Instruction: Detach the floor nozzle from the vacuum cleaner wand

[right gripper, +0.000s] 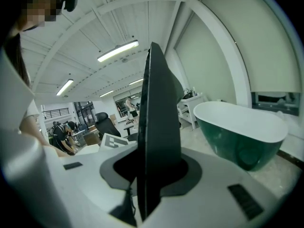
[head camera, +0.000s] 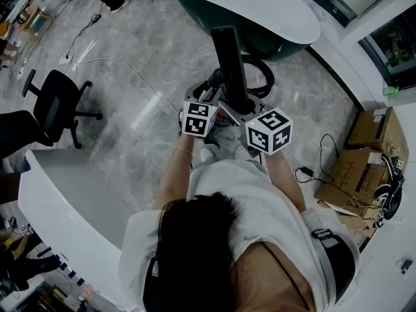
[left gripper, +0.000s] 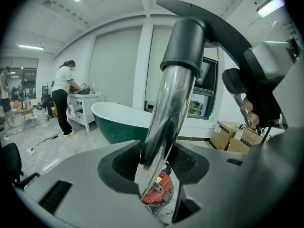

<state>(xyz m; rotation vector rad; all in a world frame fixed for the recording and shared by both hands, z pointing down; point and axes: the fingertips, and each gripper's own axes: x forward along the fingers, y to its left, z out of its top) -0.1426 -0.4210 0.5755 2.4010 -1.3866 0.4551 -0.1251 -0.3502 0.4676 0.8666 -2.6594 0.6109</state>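
Observation:
A chrome vacuum wand point(left gripper: 166, 113) rises between my left gripper's point(left gripper: 154, 165) jaws, which are shut on it. A black collar point(left gripper: 187, 42) caps the tube and a dark curved part runs on from it. Below the jaws lies the red vacuum body point(left gripper: 159, 189). My right gripper point(right gripper: 152, 170) is shut on a flat black piece seen edge-on, the floor nozzle point(right gripper: 156, 127). In the head view both grippers, left point(head camera: 207, 106) and right point(head camera: 246, 114), meet side by side at the foot of a black upright part point(head camera: 229, 64). Their jaws are hidden there by the marker cubes.
A green bathtub with a white rim point(head camera: 260, 12) stands just beyond the vacuum. A black office chair point(head camera: 55, 106) is at the left, a white counter point(head camera: 58, 194) at the lower left, cardboard boxes point(head camera: 364, 168) at the right. Cables trail over the marble floor point(head camera: 123, 77).

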